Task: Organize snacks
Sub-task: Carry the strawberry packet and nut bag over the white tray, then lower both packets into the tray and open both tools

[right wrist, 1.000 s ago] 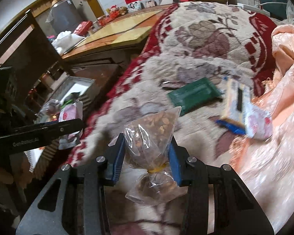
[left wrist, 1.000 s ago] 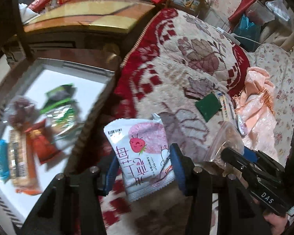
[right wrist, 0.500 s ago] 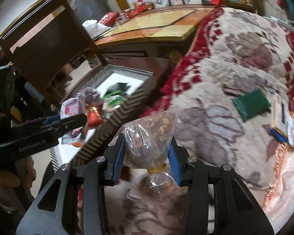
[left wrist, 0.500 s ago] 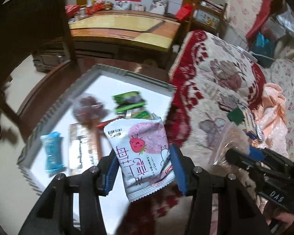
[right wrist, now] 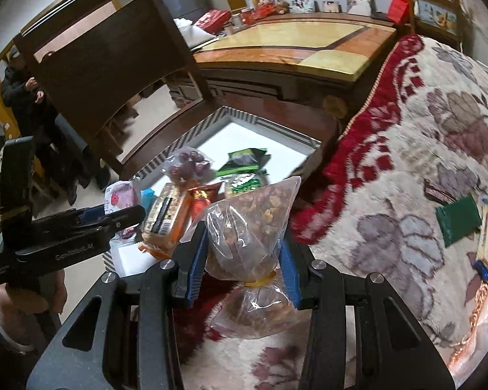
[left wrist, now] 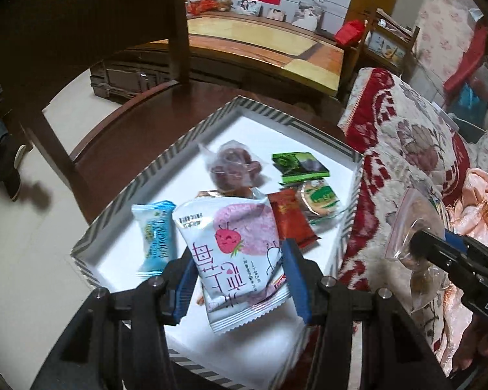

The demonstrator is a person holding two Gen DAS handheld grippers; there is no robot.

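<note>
Snacks are held in both grippers: the left gripper (left wrist: 237,276) has its jaws clamped on a white strawberry-print packet (left wrist: 234,253), hanging over the near part of a striped-rimmed white tray (left wrist: 153,169). Just to its right, the right gripper (right wrist: 244,260) grips a clear bag of nuts (right wrist: 253,224) above the red-patterned blanket (right wrist: 406,169). Farther in the tray lie a blue packet (left wrist: 154,234), a red packet (left wrist: 291,217), a green packet (left wrist: 297,165) and a bag of dark fruit (left wrist: 232,165).

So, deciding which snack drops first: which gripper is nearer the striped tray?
Left. The left gripper hangs over the striped tray; the right gripper sits beside it, above the blanket.
</note>
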